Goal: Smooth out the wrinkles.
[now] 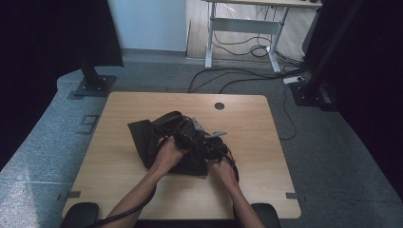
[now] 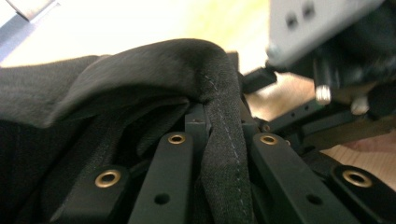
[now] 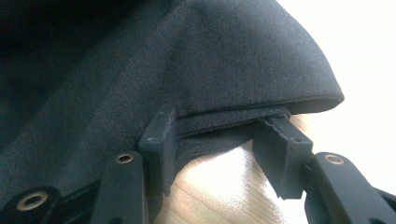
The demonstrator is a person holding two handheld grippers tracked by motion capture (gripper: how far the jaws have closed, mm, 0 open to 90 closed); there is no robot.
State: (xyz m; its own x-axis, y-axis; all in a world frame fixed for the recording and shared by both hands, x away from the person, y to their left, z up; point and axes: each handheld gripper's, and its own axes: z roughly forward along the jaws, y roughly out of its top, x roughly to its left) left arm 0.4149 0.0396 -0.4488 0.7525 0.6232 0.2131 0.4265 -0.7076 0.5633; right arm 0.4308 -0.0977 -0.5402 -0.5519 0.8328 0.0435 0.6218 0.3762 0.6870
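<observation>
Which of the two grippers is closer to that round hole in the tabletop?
The right gripper. It sits over the dark cloth just below the round hole; the left gripper is beside it, slightly farther left of the hole.

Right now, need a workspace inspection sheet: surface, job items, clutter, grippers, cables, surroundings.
Surface: wooden table, round hole near its far edge.
Job's things: dark cloth bunched mid-table.
Clutter: nothing seen.
Grippers: left gripper shut on the cloth's stitched edge; right gripper open, jaws straddling a folded edge.
Cables: gripper cable trails off the near edge; floor cables beyond the table.
Surroundings: grey carpet, a white-legged desk, black stands.
</observation>
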